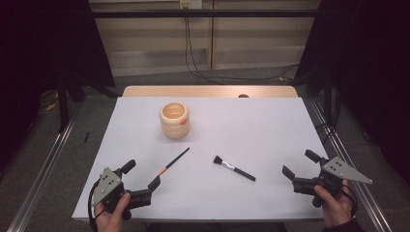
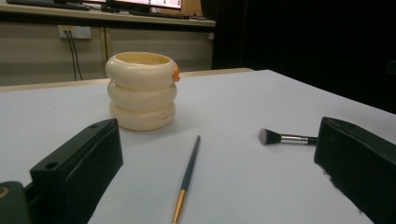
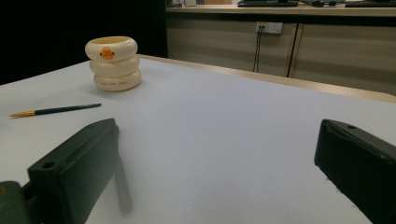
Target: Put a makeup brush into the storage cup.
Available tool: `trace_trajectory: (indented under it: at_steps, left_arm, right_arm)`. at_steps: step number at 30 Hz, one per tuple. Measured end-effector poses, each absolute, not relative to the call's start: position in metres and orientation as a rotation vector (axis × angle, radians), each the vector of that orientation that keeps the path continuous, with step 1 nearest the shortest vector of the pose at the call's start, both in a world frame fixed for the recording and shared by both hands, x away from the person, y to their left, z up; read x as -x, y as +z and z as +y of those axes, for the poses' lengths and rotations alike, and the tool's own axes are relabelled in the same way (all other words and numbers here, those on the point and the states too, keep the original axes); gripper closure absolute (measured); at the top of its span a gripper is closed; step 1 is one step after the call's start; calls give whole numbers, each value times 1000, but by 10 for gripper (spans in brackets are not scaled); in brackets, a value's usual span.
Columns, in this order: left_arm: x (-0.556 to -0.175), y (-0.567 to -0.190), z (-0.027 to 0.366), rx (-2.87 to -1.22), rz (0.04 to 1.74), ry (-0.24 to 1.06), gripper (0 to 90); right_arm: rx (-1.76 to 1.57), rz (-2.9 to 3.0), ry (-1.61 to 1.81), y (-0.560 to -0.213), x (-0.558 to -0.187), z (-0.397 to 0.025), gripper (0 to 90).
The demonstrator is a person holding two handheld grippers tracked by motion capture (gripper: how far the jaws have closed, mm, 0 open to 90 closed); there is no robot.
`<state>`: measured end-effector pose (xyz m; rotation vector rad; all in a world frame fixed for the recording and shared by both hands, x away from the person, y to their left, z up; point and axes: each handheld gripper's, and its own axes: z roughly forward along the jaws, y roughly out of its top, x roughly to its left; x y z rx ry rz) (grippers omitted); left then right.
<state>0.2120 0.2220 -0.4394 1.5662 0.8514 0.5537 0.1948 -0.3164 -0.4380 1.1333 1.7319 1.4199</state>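
Observation:
A cream cup built of three stacked rings, with a small orange mark on its side, stands upright at the table's back centre-left. A thin dark brush with an orange-gold ferrule lies in front of it. A short makeup brush lies to that brush's right. My left gripper rests open at the near left corner, its jaws pointing at the thin brush and the cup. Open too, my right gripper sits at the near right edge, facing the cup. Neither holds anything.
The white table top ends in a wooden strip at the back. Metal rails run along the floor on both sides. Cables trail on the floor behind the table, below a wall socket.

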Motion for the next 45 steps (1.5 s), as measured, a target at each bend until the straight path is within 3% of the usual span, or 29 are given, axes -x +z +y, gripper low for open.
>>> trace_trajectory:
  at_steps: [45]
  left_arm:
    - [-223,-422,209,-1593,760,557,10]
  right_arm:
    - [-1116,1745,1440,-438,-194,-315,0]
